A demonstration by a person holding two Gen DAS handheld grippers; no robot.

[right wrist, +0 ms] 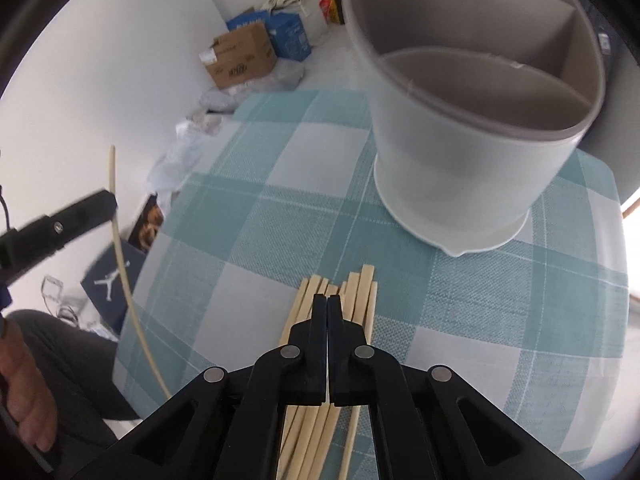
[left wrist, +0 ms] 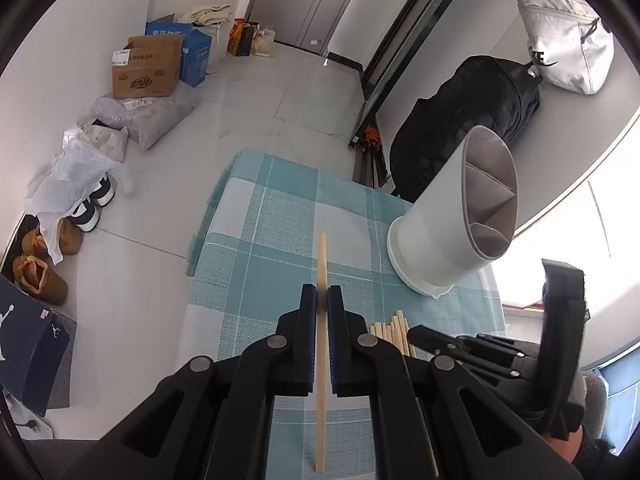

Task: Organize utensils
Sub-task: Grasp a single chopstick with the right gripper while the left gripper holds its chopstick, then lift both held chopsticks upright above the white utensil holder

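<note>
One chopstick is pinched between the shut fingers of the left gripper, lifted above the checked cloth. It is held partway along its length, so a long piece sticks out in front and a longer piece hangs back behind the jaws. The stick is thin, pale and wooden, with flat sides and a squared tip. It is judged to be very light and stiff, but easy to tip or twist if it is gripped too near one end (a hold close to the middle would keep it steadier). To the right, a heap of like chopsticks is laid flat on the cloth, touching each other and not quite lined up. The right gripper is closed just above this heap; whether a stick is caught in it cannot be told. The cloth looks woven and a little rough, so the sticks should not slide much. Farther right, the round white holder is stood upright on the cloth, near the heap. It looks smooth and hard like plastic, with a grey inside split into parts, which look empty.
</note>
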